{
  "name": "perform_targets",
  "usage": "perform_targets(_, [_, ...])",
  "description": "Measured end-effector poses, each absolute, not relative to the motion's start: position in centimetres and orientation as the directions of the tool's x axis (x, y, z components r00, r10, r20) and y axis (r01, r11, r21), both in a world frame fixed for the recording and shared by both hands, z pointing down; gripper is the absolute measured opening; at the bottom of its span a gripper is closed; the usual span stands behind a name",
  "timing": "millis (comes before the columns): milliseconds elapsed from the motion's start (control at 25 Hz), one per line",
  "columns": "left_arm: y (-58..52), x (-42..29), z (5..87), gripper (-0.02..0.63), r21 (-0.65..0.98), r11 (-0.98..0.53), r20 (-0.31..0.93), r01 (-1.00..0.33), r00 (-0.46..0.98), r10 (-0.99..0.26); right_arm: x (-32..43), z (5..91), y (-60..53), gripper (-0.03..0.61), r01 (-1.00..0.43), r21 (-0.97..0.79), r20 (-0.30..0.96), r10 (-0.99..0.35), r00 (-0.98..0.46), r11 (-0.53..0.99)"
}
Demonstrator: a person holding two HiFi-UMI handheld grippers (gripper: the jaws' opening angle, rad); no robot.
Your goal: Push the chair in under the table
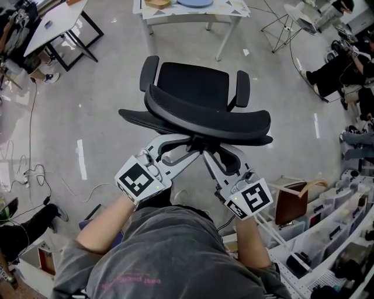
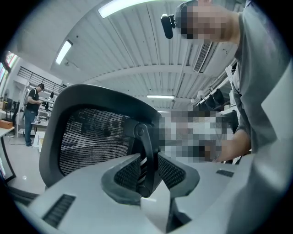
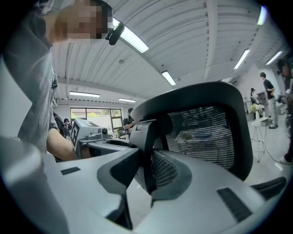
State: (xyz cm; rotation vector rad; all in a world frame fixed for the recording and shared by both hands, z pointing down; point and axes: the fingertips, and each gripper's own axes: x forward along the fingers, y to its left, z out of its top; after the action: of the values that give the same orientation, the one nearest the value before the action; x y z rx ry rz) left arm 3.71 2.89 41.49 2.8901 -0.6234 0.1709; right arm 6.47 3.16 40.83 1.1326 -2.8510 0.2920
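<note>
A black mesh office chair (image 1: 196,96) stands on the grey floor, its seat facing the white table (image 1: 225,13) at the top of the head view. Both grippers reach in from behind, under the backrest (image 1: 207,117). My left gripper (image 1: 190,144) is shut on the chair's back support bar (image 2: 147,141), which sits between its pads (image 2: 129,173). My right gripper (image 1: 205,155) grips the same black bar (image 3: 145,137) from the other side, pads (image 3: 167,169) pressed against it. The mesh backrest (image 3: 201,132) rises just beyond the jaws.
A second table (image 1: 55,23) stands at the far left. Cables (image 1: 35,175) trail over the floor at the left. A shelf with bins (image 1: 327,233) and a brown bag (image 1: 292,201) are close on my right. People sit at the right edge (image 1: 345,70).
</note>
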Motion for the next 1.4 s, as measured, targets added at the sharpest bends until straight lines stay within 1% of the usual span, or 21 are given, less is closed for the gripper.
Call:
perform_targets(80, [3.0, 3.9, 41.5, 0.109, 0.15, -0.9, 0.147, -0.41, 0.909, -0.39, 6.6, 40.8, 3.1, 0.089, -0.68, -0.159, 0.121, -0.669, -0.733, 0.716])
perform_targets(200, [3.0, 4.3, 41.4, 0.078, 0.147, -0.902, 0.136, -0.406, 0.912, -0.388, 6.8, 40.8, 2.9, 0.087, -0.673, -0.161, 0.122, -0.662, -0.739, 0.722])
perform_targets(760, [-0.8, 3.9, 41.5, 0.074, 0.165, -0.895, 0.121, -0.414, 0.909, -0.398, 6.2, 40.9, -1.0, 0.086, -0.668, -0.149, 0.15, -0.651, -0.744, 0.729])
perform_targets(1000, [-3.7, 4.1, 41.4, 0.072, 0.169, -0.915, 0.132, -0.367, 0.928, -0.348, 6.3, 40.9, -4.0, 0.084, -0.696, -0.163, 0.152, -0.679, -0.718, 0.7])
perform_targets(1400, [-8.8, 4.3, 41.6, 0.069, 0.149, -0.951, 0.161, -0.271, 0.956, -0.247, 6.5, 41.0, -9.3, 0.086, -0.773, -0.171, 0.16, -0.757, -0.634, 0.611])
